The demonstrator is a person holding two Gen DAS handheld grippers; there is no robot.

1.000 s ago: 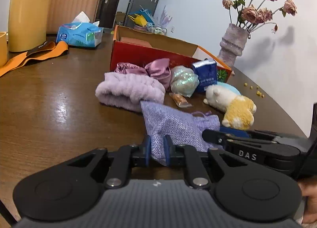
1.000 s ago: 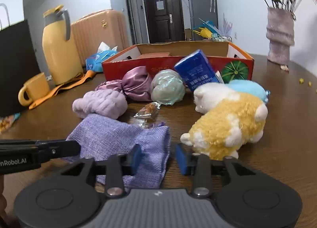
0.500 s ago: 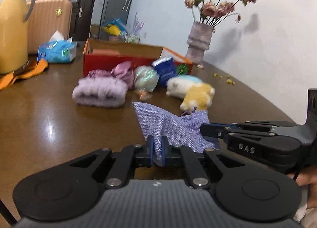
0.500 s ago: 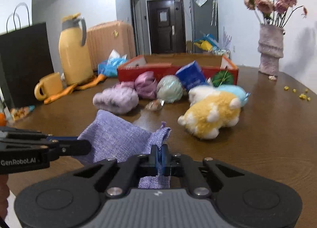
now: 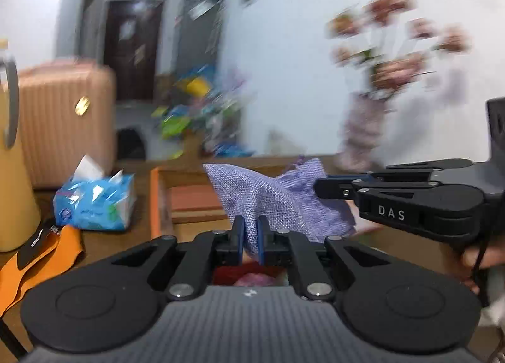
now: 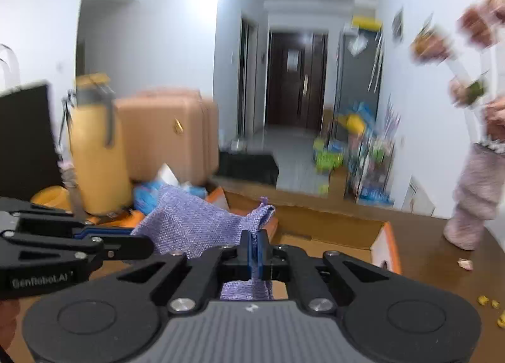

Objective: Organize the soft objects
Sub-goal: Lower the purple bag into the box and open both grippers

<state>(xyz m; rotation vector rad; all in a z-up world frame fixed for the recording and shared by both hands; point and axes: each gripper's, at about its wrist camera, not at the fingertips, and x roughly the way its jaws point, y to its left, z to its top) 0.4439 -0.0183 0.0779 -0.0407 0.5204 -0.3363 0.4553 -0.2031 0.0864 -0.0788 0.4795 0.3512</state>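
A purple woven pouch [image 5: 274, 195] hangs in the air, stretched between both grippers. My left gripper [image 5: 249, 236] is shut on its lower corner. My right gripper [image 6: 254, 252] is shut on the opposite edge of the pouch [image 6: 195, 224]. In the left wrist view the right gripper [image 5: 318, 187] comes in from the right; in the right wrist view the left gripper [image 6: 143, 244] comes in from the left. The orange cardboard box [image 5: 157, 202] lies open just beyond and below the pouch, its far wall [image 6: 331, 224] also showing. The other soft toys are hidden under the grippers.
A blue tissue pack [image 5: 94, 202], an orange strap [image 5: 47, 255] and a yellow jug [image 6: 94, 148] stand left of the box. A pink suitcase [image 6: 164, 132] is behind them. A vase of dried flowers [image 6: 473, 195] stands at the right, with crumbs [image 6: 486, 301] on the brown table.
The right gripper shut on the pouch's edge. Both grippers then lifted the pouch off the table and carried it forward to the box; the toys dropped out of view.
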